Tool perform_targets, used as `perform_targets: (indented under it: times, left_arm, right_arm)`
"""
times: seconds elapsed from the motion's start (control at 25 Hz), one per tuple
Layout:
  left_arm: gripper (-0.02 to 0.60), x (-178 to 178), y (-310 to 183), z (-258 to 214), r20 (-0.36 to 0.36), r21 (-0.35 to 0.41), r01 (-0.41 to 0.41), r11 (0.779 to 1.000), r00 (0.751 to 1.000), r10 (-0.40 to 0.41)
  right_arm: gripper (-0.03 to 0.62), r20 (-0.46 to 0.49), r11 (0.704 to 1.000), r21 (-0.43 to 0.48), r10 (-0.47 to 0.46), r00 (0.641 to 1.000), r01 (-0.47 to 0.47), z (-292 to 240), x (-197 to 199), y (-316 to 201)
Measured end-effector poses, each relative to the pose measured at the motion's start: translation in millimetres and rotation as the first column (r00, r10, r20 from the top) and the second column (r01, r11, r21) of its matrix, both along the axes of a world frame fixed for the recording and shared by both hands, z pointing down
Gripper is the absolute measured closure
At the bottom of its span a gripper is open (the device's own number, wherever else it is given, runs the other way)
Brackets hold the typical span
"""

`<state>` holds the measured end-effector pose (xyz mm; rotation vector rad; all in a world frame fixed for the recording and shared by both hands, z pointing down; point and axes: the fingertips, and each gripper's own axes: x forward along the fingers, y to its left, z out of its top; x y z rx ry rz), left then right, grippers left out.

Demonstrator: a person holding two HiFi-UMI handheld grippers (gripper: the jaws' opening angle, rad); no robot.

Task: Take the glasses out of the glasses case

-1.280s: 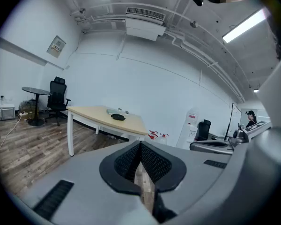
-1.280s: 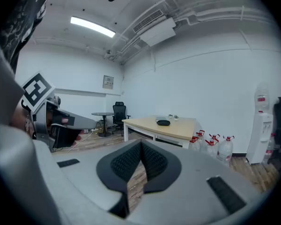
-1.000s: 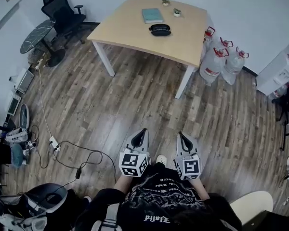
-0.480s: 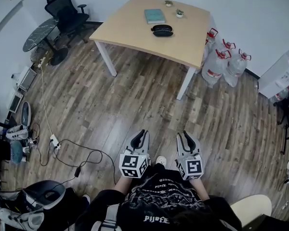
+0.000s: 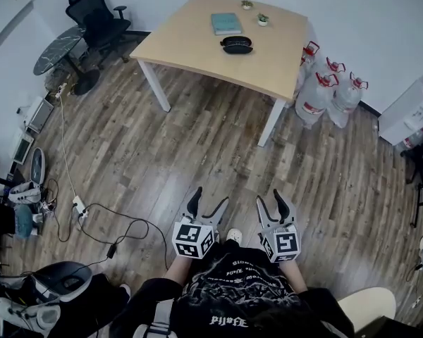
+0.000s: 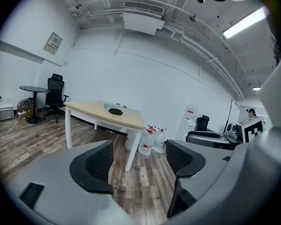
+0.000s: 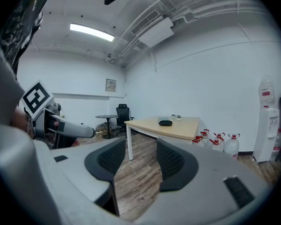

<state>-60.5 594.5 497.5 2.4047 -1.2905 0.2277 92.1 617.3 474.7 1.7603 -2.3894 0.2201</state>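
Far from the glasses case (image 5: 236, 44) on the desk (image 5: 197, 41), the left hand-held gripper (image 5: 209, 198) and right hand-held gripper (image 5: 271, 199) are just opening, empty, readying to grasp.

Office, sparsely fitted, possibly doubling as a test room. Wood-plank floor (image 5: 197, 139), plain white walls. One pale wooden table (image 5: 197, 44) on white legs near the far wall. Black swivel office chair (image 5: 99, 21) in the corner, beside a small round dark table (image 5: 56, 50). Large water bottles (image 5: 324, 90) with red caps stand on the floor by the table's end; white water dispenser (image 6: 190, 118) near them. Overhead: strip lights (image 6: 243, 22), a ceiling air-conditioning unit (image 6: 141, 20) and exposed pipes. Small notice (image 6: 53, 43) posted on the wall. Cables (image 5: 92, 213) and a power strip trail loose across the floor to boxed electronics (image 5: 35, 117) along the left wall.
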Motion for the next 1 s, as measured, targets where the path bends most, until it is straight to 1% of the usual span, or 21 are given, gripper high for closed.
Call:
perform_targets:
  times: [0.12,0.32,0.48,0.56,0.64,0.72,0.84,1.0]
  left_arm:
    - [0.221,11,1,2,-0.011,-0.023,-0.034,0.999,0.999,0.034]
    - [0.221,15,1,0,-0.05,0.006,-0.004,1.0,0.999,0.004]
    - [0.221,20,-7,6,-0.034,0.007,-0.012,1.0,0.999,0.012]
    - [0.221,20,-14,8,-0.035,0.021,-0.006,1.0,0.999,0.007]
    - [0.221,18,-29,9,-0.038,0.045,0.014,0.999,0.999,-0.012]
    - [0.221,21,-53,12,-0.049,0.054,0.006,0.999,0.999,-0.003]
    - [0.221,29,-90,18,-0.067,0.047,-0.043,0.998,0.997,0.047]
    - [0.221,43,-151,25,-0.053,0.043,-0.115,0.992,0.992,0.117]
  right_arm:
    - [0.375,-0.003,1.0,-0.001,-0.021,1.0,0.021,1,3,-4]
    - [0.375,0.014,1.0,0.004,-0.024,1.0,0.024,5,11,-6]
    - [0.375,0.032,1.0,-0.008,-0.007,0.999,0.008,13,19,-17]
    - [0.375,0.034,1.0,-0.016,0.004,0.999,-0.003,19,21,-22]
    - [0.375,0.034,1.0,-0.019,0.018,0.999,-0.017,24,22,-32]
    - [0.375,0.032,0.999,-0.023,0.029,0.999,-0.028,29,23,-49]
    - [0.375,0.021,0.999,-0.037,0.04,0.999,-0.039,36,23,-80]
    - [0.375,0.042,0.996,-0.057,0.073,0.996,-0.071,39,27,-137]
